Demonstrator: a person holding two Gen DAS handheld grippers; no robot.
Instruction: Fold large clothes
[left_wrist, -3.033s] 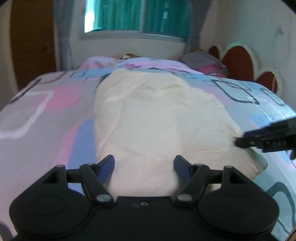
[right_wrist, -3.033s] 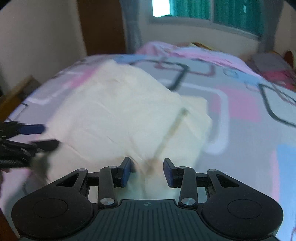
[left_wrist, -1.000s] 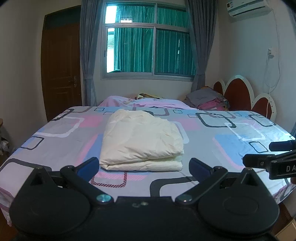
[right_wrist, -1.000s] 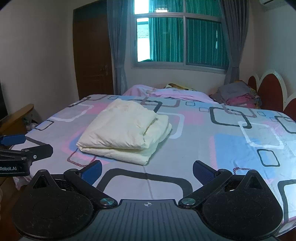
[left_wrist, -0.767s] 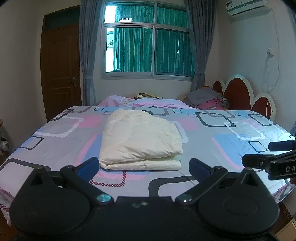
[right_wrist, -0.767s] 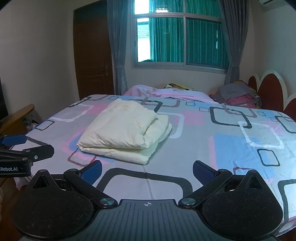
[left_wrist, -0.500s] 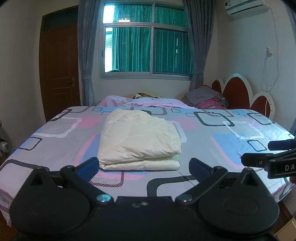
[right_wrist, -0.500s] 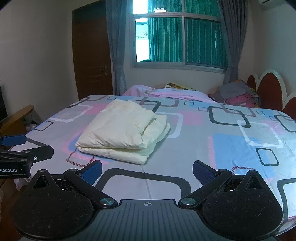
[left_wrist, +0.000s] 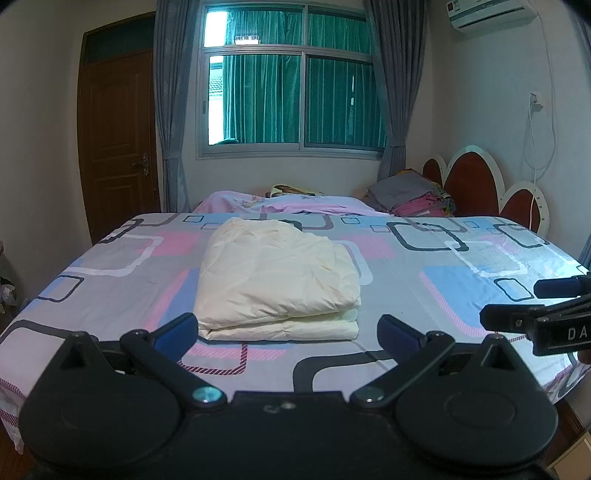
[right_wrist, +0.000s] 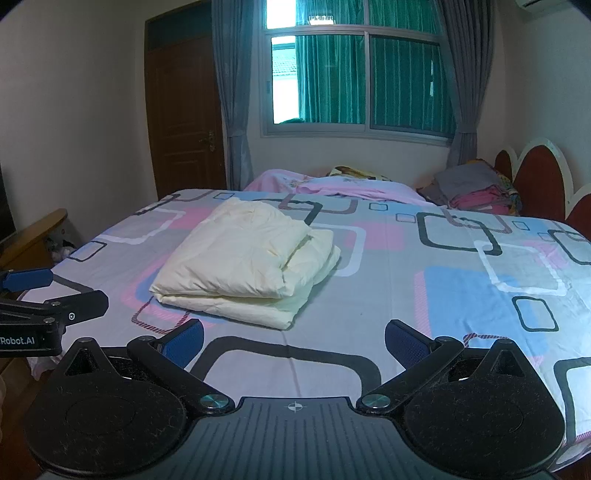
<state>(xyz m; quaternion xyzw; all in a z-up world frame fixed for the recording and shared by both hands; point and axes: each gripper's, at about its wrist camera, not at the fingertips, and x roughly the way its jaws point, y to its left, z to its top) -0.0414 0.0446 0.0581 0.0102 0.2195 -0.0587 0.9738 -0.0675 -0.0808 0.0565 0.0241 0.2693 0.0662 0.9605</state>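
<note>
Hovering off the near edge of bed (left_wrist: 461, 266), both tongs spread wide, gripping nothing, touching nothing

Left tongs (left_wrist: 288, 330) pointing straight at garment (left_wrist: 277, 273); also showing at left margin of right view (right_wrist: 55, 295), fingers apart there too. Right tongs (right_wrist: 293, 339) sitting further toward the headboard side, garment (right_wrist: 247, 258) lying ahead and to their left; showing in left view as well (left_wrist: 532, 302)

Garment lying folded into a thick cream bundle on the bed, nearer the near edge and the door-side edge than the headboard side, well apart from both tongs. Layered folded edge facing the tongs; long axis running away toward the far edge, roughly in line w/ left tongs' pointing direction. Looser stepped layers showing on its right side

Judging task as about done: bundle looking compact, no spread fabric left. If another fold or a tidy needed, left tongs being nearer and squarely lined up, right tongs needing to swing in leftward to reach the stepped side. Risk: pinching top layer only and pulling bundle apart

Pile of other laundry (right_wrist: 476, 184) sitting at far corner by headboard, apart from all this
</note>
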